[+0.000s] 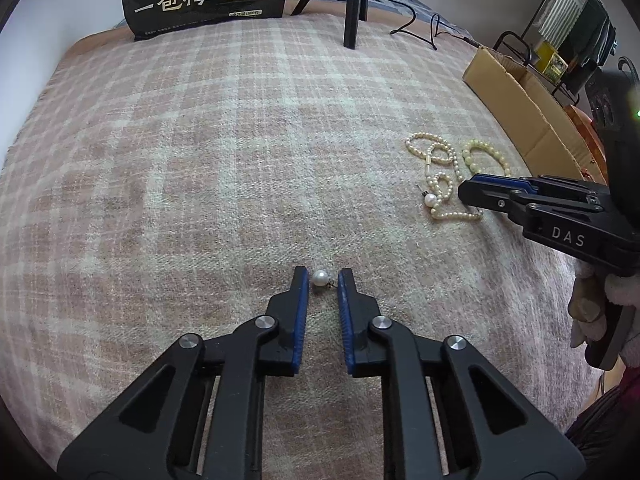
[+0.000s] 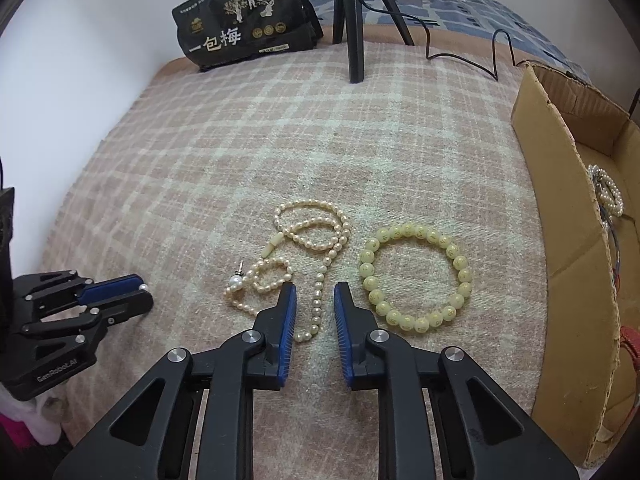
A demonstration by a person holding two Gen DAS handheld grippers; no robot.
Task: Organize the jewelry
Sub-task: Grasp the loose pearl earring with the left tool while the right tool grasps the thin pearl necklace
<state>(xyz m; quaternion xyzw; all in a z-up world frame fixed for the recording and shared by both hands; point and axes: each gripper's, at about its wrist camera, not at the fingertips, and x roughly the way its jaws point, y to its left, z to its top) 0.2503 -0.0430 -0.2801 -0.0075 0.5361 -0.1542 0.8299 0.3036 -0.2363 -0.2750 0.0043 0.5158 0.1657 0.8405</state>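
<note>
My left gripper [image 1: 323,278] is open with a white pearl earring [image 1: 321,279] lying on the plaid blanket between its fingertips; the pearl touches neither pad clearly. The gripper also shows in the right wrist view [image 2: 138,286]. My right gripper [image 2: 315,294] is open and empty, its tips straddling a strand of the cream pearl necklace [image 2: 310,240]. A second pearl earring [image 2: 235,281] lies against the necklace's left loop. A pale yellow bead bracelet [image 2: 416,276] lies just right of the right gripper. The necklace [image 1: 438,172] and bracelet [image 1: 482,156] also show in the left wrist view.
An open cardboard box [image 2: 560,208] stands at the blanket's right edge with a pearl bracelet [image 2: 608,196] inside. A black snack bag [image 2: 244,16] and a black tripod [image 2: 354,20] with a cable stand at the back. The wall is at left.
</note>
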